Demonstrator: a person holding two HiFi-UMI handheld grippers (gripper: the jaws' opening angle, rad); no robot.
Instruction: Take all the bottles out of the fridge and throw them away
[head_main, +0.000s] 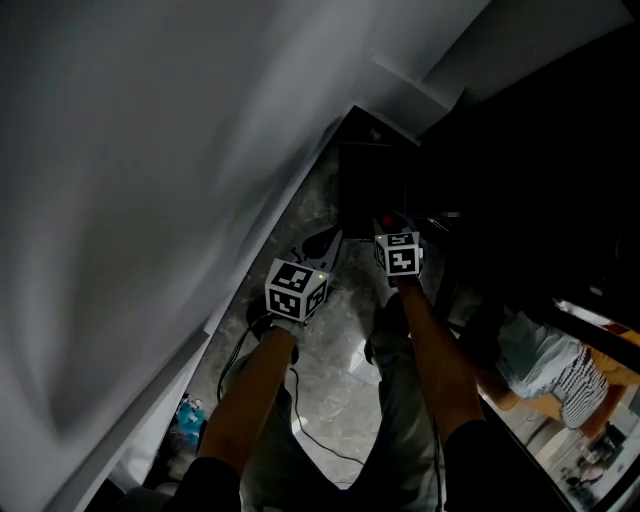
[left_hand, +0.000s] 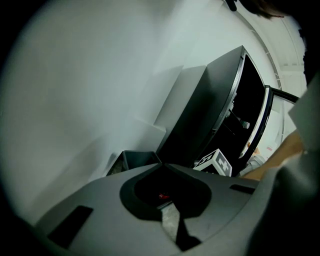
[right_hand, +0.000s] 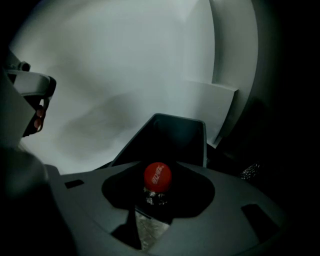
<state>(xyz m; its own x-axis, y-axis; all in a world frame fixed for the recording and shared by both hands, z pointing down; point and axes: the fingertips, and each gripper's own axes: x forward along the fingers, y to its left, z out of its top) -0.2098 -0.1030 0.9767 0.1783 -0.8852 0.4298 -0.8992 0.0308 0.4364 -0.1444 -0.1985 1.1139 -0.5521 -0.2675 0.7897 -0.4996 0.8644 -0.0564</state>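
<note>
White wall (head_main: 150, 200) backs a dim corner. Right gripper (right_hand: 150, 225) is clamped on 1 red-capped bottle (right_hand: 157, 181), cap towards the camera. The open bin (right_hand: 175, 132) sits just ahead of and below its jaws. Left gripper (left_hand: 172, 225) has its jaws narrowly apart, with nothing clearly held. Recommendation: bring the bottle squarely over the bin mouth, clear of the rim, before parting the jaws.

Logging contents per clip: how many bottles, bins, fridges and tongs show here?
Bottles: 1, red-capped, in the right tongs
Bins: 1
Fridges: 1
Tongs: 2
Total: 5
Dark thing in the left tongs: too dim to name, not counted.
</note>
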